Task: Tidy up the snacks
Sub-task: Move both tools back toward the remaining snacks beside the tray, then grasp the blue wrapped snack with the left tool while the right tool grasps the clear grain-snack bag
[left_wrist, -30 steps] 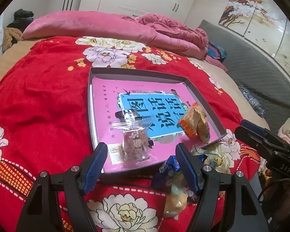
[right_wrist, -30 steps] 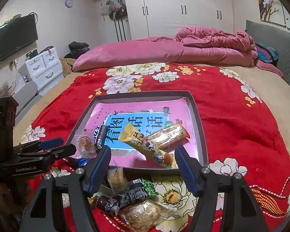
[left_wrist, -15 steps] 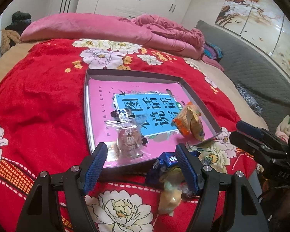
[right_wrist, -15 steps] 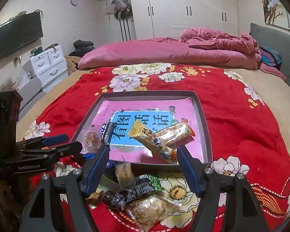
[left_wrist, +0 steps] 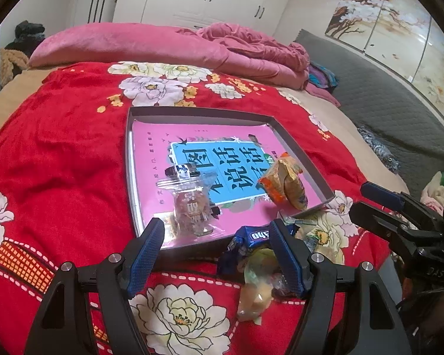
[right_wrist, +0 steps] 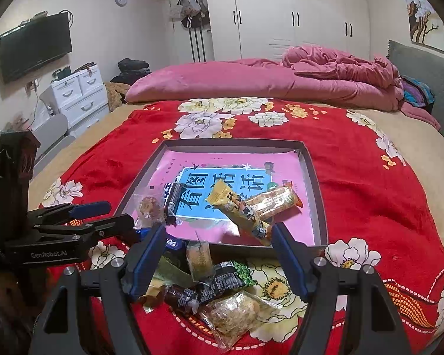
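A grey-rimmed tray (left_wrist: 299, 151) with a pink and blue book cover inside lies on the red flowered blanket. In it are a clear packet with a brown cake (left_wrist: 192, 207), a small black-and-white bar (left_wrist: 182, 172), a yellow bar (right_wrist: 239, 207) and an orange bar (right_wrist: 276, 199). Loose snacks are heaped in front of the tray: a blue packet (left_wrist: 251, 236), a black and green packet (right_wrist: 222, 278) and a clear crumbly-cake packet (right_wrist: 233, 313). My left gripper (left_wrist: 217, 251) is open at the tray's near edge. My right gripper (right_wrist: 219, 254) is open above the heap, holding nothing.
The bed carries a pink pillow (right_wrist: 222, 85) and a bunched pink quilt (right_wrist: 340, 65) at the far end. White drawers (right_wrist: 74, 94) and a wall television (right_wrist: 35, 44) are on the left, wardrobes at the back, a grey padded headboard (left_wrist: 384, 103) on the right.
The right gripper has drawn back slightly from the tray, so more of the loose heap shows between its fingers. The left gripper and the snacks in the tray have barely shifted.
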